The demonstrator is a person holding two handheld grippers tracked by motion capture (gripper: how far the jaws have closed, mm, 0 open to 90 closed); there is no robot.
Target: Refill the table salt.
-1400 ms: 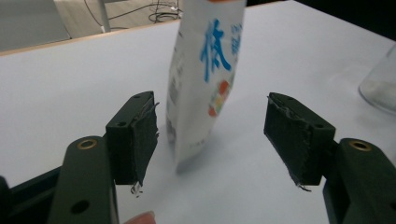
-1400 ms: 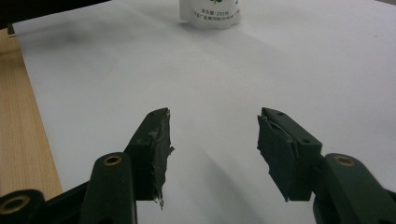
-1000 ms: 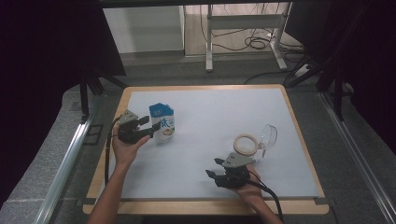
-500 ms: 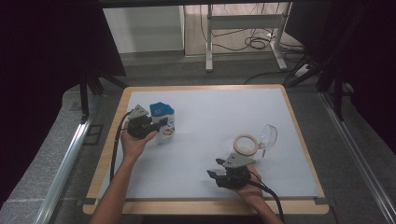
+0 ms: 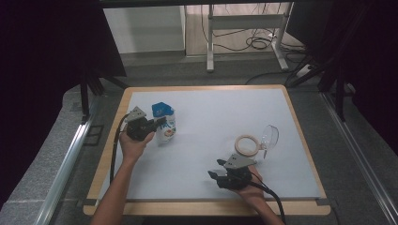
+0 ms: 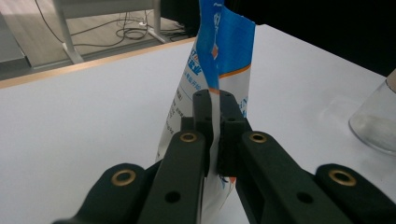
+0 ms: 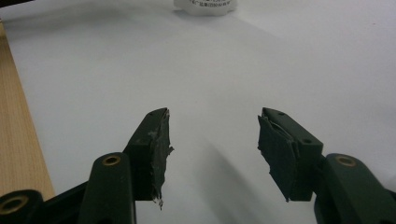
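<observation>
Jaws: left gripper (image 6: pixel 212 112) pinching pouch (image 6: pixel 219 70) edge | right gripper (image 7: pixel 212 154) agape, bare mat ahead

A wood-edged table (image 5: pixel 300 124) topped with a pale sheet bears 3 things: a blue-and-white pouch (image 5: pixel 164 123) standing upright near its left edge, and, well apart toward the right, a tape ring (image 5: pixel 247 145) lying flat just beside a clear glass jar (image 5: pixel 270 137) tipped on its side.
</observation>
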